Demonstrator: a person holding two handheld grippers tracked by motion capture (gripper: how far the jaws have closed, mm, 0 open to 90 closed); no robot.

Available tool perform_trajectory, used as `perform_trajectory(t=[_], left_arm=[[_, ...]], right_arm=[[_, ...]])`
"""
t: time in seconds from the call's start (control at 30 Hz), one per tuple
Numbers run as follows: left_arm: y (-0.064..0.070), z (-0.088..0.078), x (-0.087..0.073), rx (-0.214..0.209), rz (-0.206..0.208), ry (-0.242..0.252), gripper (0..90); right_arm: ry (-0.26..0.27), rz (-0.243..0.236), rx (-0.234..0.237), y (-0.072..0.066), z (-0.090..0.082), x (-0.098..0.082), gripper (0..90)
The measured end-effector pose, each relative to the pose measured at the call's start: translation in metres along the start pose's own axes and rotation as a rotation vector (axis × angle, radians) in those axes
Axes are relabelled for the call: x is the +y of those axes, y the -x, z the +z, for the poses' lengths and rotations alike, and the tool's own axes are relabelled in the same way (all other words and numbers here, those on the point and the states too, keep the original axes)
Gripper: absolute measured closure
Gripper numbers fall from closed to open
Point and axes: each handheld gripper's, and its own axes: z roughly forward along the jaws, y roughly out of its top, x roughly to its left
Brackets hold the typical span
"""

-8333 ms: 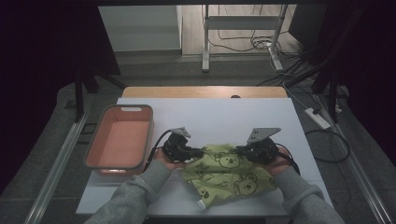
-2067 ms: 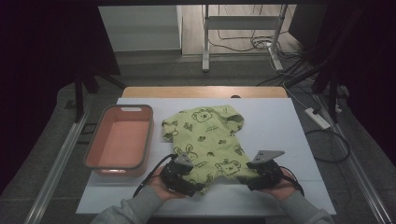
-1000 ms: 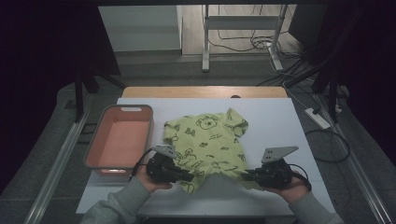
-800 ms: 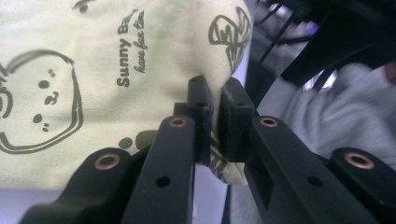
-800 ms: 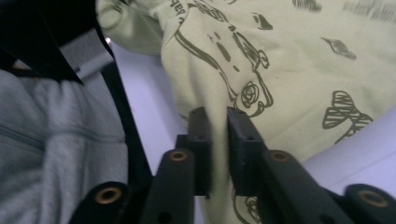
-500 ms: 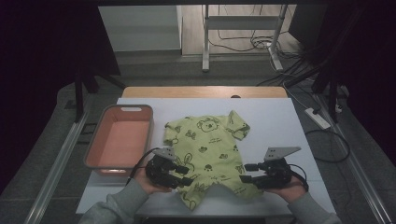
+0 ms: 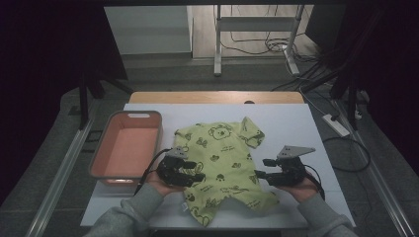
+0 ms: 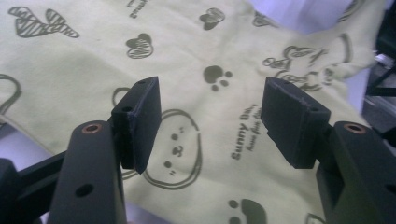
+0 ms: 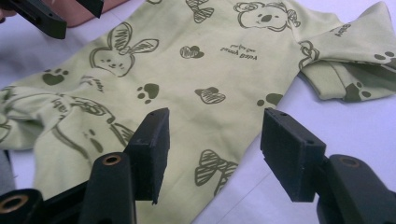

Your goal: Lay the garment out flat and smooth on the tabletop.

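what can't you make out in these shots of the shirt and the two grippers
- Shirt, high view: its near left edge is hidden under the left gripper and hand.
- Left gripper view: shirt's edges are cut off by the frame; the small print is blurred.
- Right gripper view: the left end of the shirt is bunched, so the hem there is unclear.
- Orange bin, high view: its near inner wall is hidden by its rim.
- Right gripper, high view: jaws too small to judge.

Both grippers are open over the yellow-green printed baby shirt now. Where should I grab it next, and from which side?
Probably the short sleeve of the yellow-green cotton shirt. It lies doubled and raised off the white table, giving an edge to pinch. Come with the right gripper from the shirt's right side, jaws low across that fold.
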Motion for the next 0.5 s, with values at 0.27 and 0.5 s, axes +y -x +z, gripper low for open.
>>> perform_trajectory(t=[0.27,0.5], left_arm=[[-0.003,0.004,-0.001,0.041,-0.006,-0.019,36.9],[-0.003,0.004,-0.003,0.071,-0.015,-0.038,35.8]], right_arm=[[-0.014,-0.004,-0.025,0.001,0.007,-0.001,41.9],[-0.04,-0.004,-0.042,0.001,0.012,-0.005,41.1]])
